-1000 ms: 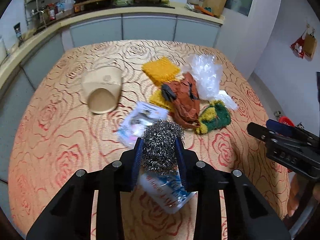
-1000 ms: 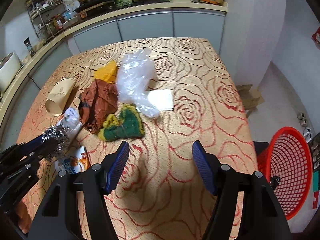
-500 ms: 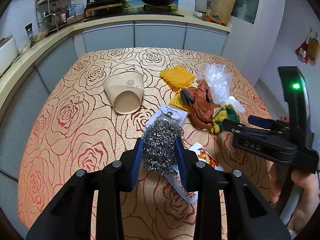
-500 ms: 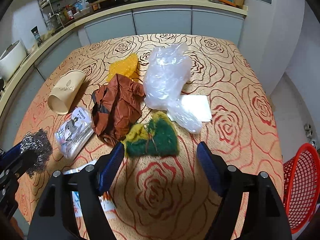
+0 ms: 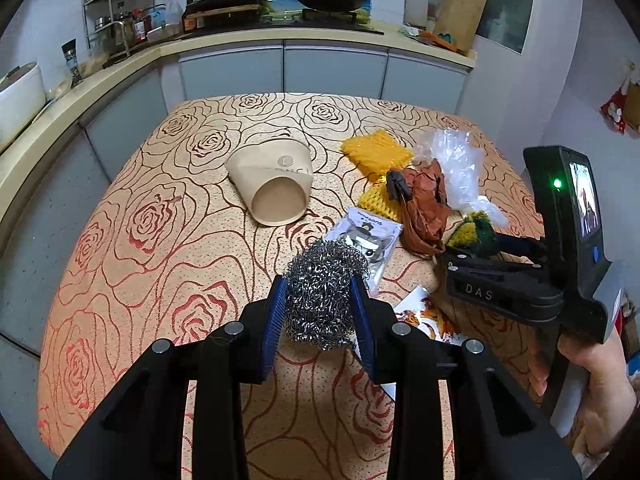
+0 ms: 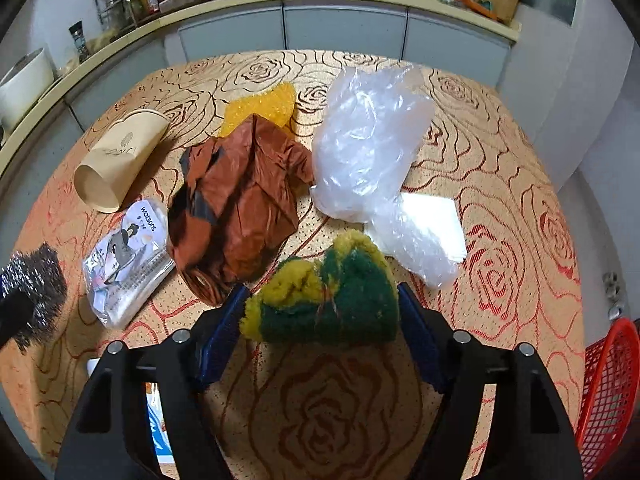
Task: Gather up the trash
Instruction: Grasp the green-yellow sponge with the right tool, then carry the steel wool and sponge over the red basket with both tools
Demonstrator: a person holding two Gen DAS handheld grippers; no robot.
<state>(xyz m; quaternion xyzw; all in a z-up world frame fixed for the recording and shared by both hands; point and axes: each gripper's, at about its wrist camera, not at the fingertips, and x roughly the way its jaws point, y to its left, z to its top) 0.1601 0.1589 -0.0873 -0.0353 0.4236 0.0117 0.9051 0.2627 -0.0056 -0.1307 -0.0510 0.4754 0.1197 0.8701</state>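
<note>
The left gripper [image 5: 320, 312] is clamping a steel-wool scourer [image 5: 324, 292] above the tabletop [image 5: 160, 240] while the right gripper [image 6: 320, 320], jaws closing but not yet pressing, is straddling the green-and-yellow sponge [image 6: 324, 292], needing a squeeze, then the red basket [image 6: 608, 384].

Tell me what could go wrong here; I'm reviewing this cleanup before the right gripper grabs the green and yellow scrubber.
The right gripper is closing around the green and yellow scrubber; its left pad sits beside the brown crumpled paper and might snag it. The steel wool in the left gripper bulges past the pads and could slip out.
</note>
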